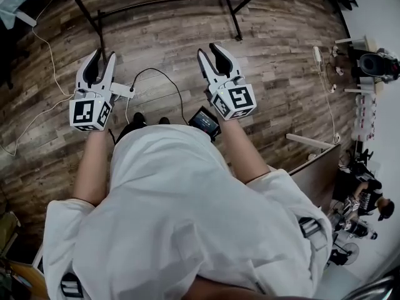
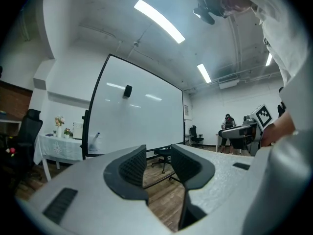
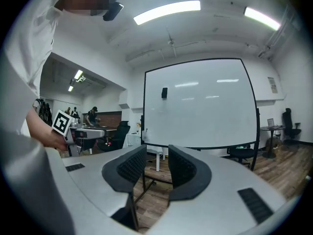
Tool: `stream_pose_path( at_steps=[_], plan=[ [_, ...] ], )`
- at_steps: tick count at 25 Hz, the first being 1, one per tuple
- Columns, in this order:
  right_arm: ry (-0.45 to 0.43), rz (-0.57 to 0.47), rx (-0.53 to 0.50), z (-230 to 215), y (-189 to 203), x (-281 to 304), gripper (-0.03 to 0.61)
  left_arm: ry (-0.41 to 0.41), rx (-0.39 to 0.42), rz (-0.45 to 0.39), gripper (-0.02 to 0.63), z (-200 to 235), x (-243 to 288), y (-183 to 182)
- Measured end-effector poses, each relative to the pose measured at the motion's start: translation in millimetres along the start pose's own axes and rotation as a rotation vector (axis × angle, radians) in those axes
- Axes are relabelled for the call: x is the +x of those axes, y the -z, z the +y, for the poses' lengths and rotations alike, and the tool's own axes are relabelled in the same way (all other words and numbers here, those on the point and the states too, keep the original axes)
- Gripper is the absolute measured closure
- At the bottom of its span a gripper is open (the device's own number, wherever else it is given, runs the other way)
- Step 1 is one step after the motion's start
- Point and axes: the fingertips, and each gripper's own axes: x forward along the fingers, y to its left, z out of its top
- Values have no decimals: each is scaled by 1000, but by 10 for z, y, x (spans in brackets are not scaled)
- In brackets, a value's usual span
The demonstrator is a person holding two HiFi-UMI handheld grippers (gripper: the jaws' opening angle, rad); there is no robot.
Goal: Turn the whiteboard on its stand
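Note:
The whiteboard [image 2: 137, 111] stands upright on its black stand some way ahead of me, its white face blank except for a small black object [image 2: 127, 91] stuck near the top. In the right gripper view the whiteboard [image 3: 200, 104] fills the middle. From above, only the stand's black floor bars [image 1: 169, 2] show at the top. My left gripper [image 1: 104, 55] [image 2: 157, 151] and right gripper [image 1: 208, 48] [image 3: 156, 150] are held side by side over the wooden floor, pointing at the board. Both are shut with nothing between the jaws, and neither touches the board.
A white power strip [image 1: 122, 90] with cables lies on the floor by my feet, next to a small black device [image 1: 204, 120]. A desk edge [image 1: 312, 167] and seated people are at the right. A cloth-covered table [image 2: 61, 146] stands left of the board, an office chair [image 2: 164, 153] behind it.

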Motion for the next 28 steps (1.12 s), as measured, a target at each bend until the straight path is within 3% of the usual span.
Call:
stream_pose_path(
  at_steps=[9,19,28],
  plan=[
    [49,-27,-14,-236,97,-387,444,3,22,30,453,-452,-18,118],
    [40,-12,-22,-189,185,-467,443,-1,36,26,453,-534,-119,109],
    [56,-10,-24,-196,240,-540,396,2,16,46,451,-624,-264,241]
  ],
)
